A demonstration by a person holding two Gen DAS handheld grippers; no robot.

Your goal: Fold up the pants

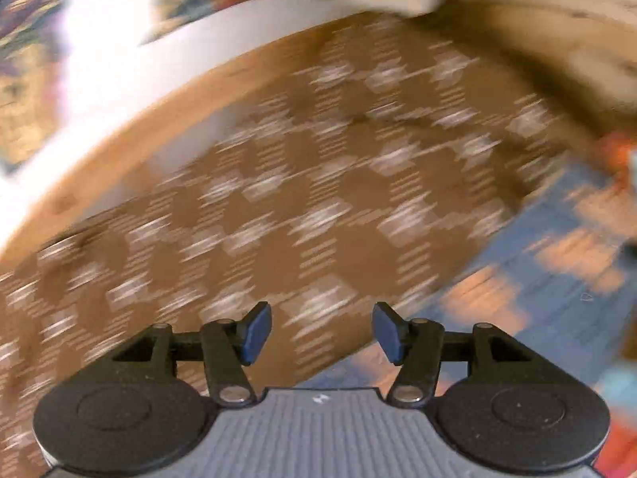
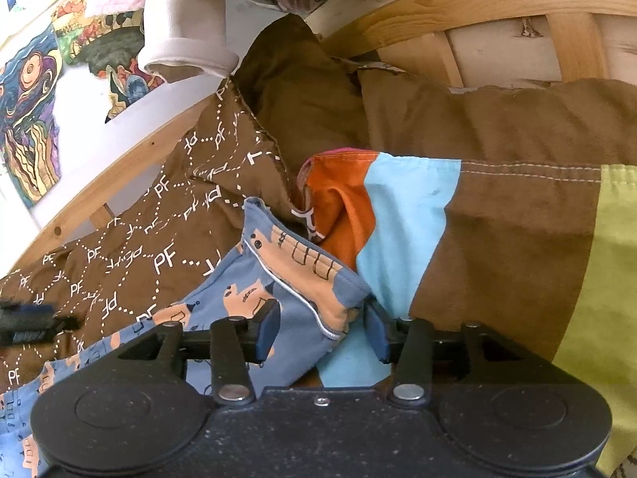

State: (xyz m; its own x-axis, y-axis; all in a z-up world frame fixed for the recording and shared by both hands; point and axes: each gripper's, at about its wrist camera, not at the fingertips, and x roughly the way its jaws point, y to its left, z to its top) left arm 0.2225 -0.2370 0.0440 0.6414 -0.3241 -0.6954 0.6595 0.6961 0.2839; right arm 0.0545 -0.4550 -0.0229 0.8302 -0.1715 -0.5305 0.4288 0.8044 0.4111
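Bed with a pine frame (image 2: 469, 4), brown PF-print sheet (image 2: 131, 255), and a colour-block brown duvet (image 2: 509, 223) on the right; painted pictures (image 2: 28, 119) on the white wall at far left. The pants (image 2: 254, 279) are blue jersey with an orange cartoon print, lying near you across the sheet and running off to the near left. Your right gripper (image 2: 322, 330) has the bunched waistband end between its jaws; the fabric fills the gap and the pads look pressed on it, so I read that as a grip. Your left gripper (image 1: 322, 332) is open with nothing between its jaws, over the sheet; that view is motion-blurred, with the blue print (image 1: 537, 271) showing at right. Handling, as I judge it: light, limp knit, no stiffness; it'll drape and slide on the sheet, and one layer can slip out of a bunched pinch. Take the waistband seam or a leg hem, both layers, where the stitching gives bite. Hems aren't in view.
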